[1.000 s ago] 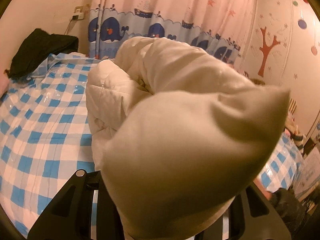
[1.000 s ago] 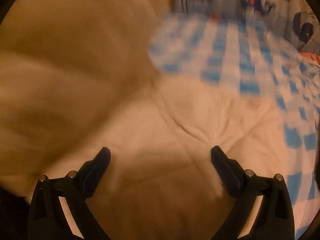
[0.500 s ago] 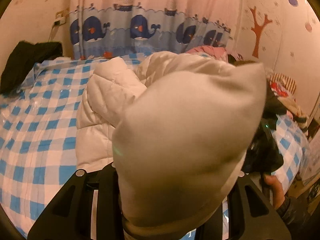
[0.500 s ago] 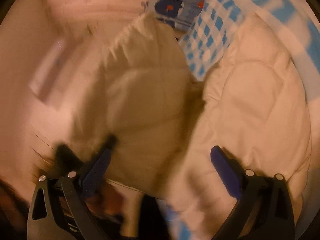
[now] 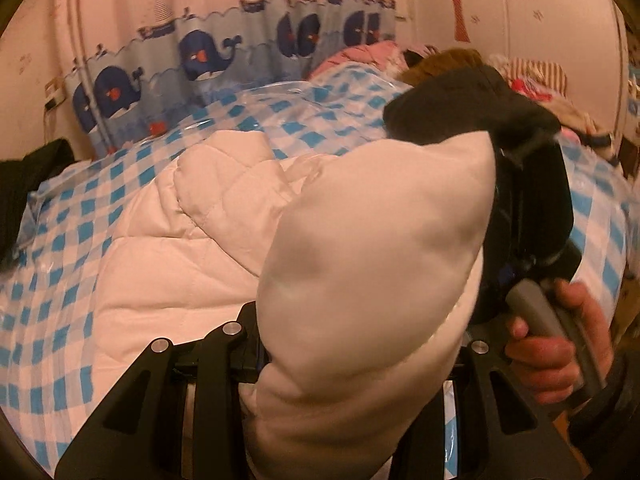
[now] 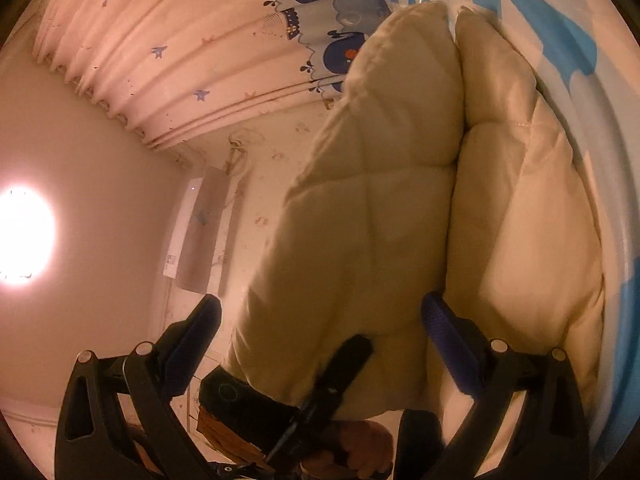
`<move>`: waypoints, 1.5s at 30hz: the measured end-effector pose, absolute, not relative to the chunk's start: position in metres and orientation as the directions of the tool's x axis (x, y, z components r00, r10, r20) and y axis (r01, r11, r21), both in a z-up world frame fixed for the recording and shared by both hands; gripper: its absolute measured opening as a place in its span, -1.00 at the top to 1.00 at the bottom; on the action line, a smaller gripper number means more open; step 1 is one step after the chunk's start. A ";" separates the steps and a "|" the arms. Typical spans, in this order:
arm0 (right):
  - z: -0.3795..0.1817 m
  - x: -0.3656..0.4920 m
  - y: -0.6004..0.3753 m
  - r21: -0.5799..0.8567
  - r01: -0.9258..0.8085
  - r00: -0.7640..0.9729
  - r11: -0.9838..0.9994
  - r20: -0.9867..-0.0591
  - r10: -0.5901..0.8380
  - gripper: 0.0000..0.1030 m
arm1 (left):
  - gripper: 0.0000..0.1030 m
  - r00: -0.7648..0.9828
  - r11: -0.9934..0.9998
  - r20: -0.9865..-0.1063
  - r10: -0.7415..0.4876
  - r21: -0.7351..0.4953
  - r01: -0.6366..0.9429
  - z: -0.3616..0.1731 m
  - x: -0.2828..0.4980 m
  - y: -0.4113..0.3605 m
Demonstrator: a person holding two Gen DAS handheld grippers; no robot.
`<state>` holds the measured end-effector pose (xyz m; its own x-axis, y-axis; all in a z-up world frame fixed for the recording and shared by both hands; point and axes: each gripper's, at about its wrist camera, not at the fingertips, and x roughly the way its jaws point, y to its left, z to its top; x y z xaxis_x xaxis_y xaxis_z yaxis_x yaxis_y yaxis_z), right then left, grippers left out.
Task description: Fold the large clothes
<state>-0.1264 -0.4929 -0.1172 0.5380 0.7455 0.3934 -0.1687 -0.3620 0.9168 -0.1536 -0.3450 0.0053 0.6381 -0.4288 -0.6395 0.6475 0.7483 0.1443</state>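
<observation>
A large cream quilted padded garment (image 5: 192,248) lies on a bed with a blue-and-white checked cover (image 5: 72,208). My left gripper (image 5: 352,360) is shut on a puffy corner of the garment (image 5: 376,264) and holds it raised over the bed. In the right wrist view the lifted garment (image 6: 360,208) hangs in front of me beside its other part (image 6: 528,216). My right gripper (image 6: 320,316) is open and tilted sideways, its blue-padded fingers (image 6: 444,336) apart with fabric between them but not pinched. The right gripper's body and the hand holding it (image 5: 548,320) show in the left wrist view.
A whale-print curtain (image 5: 200,64) hangs behind the bed. A black garment (image 5: 24,192) lies at the bed's left edge. A pile of mixed clothes (image 5: 500,76) sits at the far right. A ceiling lamp (image 6: 20,236) and a wall (image 6: 100,200) show in the right wrist view.
My left gripper has carried the raised corner to the right and lower. My right gripper has swung off the flat garment, rolled sideways and come up next to the lifted part.
</observation>
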 end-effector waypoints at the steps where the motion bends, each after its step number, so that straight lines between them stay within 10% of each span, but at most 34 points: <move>1: -0.113 -0.132 -0.497 0.926 -0.161 0.535 -0.342 0.374 0.758 -0.87 | 0.35 0.639 0.738 -0.640 -0.426 0.163 0.655 0.002 -0.157 -0.350; 10: -0.012 -0.125 -0.559 0.938 -0.125 0.652 0.324 -0.168 0.739 -0.87 | 0.16 0.664 0.646 -0.655 -0.361 0.338 0.685 -0.043 -0.173 -0.393; 17: -0.007 -0.035 -0.444 0.502 -0.157 0.354 0.850 -0.775 0.523 -0.86 | -0.31 0.697 0.570 -0.651 -0.301 0.463 0.679 -0.055 -0.187 -0.410; 23: -0.058 -0.028 -0.459 0.601 -0.115 0.323 0.791 -0.731 0.601 -0.87 | -0.32 0.597 0.537 -0.677 -0.431 0.340 0.773 -0.011 -0.216 -0.361; 30: -0.051 -0.059 -0.473 0.594 -0.093 0.394 0.799 -0.715 0.577 -0.87 | -0.35 0.637 0.697 -0.497 -0.589 0.086 0.712 0.076 -0.181 -0.262; 34: -0.066 -0.063 -0.480 0.645 -0.076 0.433 0.760 -0.666 0.608 -0.87 | -0.26 0.535 0.703 -0.622 -0.571 -0.034 0.710 0.013 -0.120 -0.257; 45: -0.060 -0.068 -0.479 0.626 -0.064 0.408 0.777 -0.694 0.593 -0.87 | -0.11 0.504 0.596 -0.573 -0.647 0.032 0.802 0.029 -0.156 -0.261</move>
